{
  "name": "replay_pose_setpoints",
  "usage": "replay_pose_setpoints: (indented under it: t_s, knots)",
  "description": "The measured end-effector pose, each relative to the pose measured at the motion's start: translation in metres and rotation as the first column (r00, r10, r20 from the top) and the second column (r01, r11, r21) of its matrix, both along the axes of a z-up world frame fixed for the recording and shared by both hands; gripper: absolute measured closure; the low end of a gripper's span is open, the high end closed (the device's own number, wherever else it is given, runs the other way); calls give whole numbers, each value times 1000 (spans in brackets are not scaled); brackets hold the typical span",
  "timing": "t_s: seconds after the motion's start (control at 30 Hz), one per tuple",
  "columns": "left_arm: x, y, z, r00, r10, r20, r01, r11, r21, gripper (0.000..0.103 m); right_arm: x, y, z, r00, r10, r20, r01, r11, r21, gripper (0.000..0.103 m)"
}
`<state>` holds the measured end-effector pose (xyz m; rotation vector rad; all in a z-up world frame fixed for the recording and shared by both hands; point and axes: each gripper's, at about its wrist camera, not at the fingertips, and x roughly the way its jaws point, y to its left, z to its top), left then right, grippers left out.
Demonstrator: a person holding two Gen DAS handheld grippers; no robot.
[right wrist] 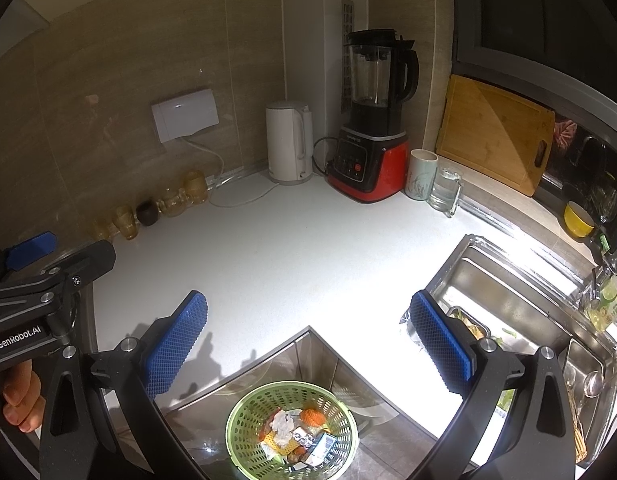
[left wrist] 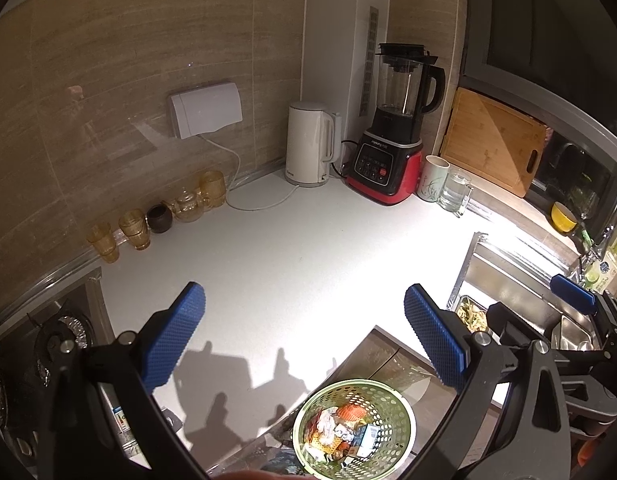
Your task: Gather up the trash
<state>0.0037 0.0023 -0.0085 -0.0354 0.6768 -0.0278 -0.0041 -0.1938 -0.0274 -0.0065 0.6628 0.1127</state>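
Observation:
A green perforated waste basket [left wrist: 353,428] stands on the floor below the counter corner, holding mixed trash [left wrist: 340,430]: crumpled paper, an orange wrapper, small boxes. It also shows in the right wrist view [right wrist: 291,432] with the trash [right wrist: 296,434] inside. My left gripper [left wrist: 304,336] is open and empty, high above the counter and basket. My right gripper [right wrist: 308,344] is open and empty too, likewise above the basket. The right gripper shows at the right edge of the left wrist view [left wrist: 572,296], the left gripper at the left edge of the right wrist view [right wrist: 32,246].
On the white counter [left wrist: 308,248]: a white kettle [left wrist: 310,144], a red and black blender [left wrist: 392,136], a mug [left wrist: 432,178], a glass jug [left wrist: 454,192], amber glasses [left wrist: 136,228] along the wall. A steel sink [right wrist: 508,304] lies right, a stove [left wrist: 56,340] left, a cutting board [left wrist: 494,140] behind.

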Motion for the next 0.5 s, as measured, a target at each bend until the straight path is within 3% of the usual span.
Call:
replay_pose_setpoints:
  t_s: [0.5]
  knots:
    - [3, 2, -1, 1000, 11, -20, -11, 1000, -7, 8, 1, 2, -1, 1000, -1, -12, 1, 1000, -16, 2]
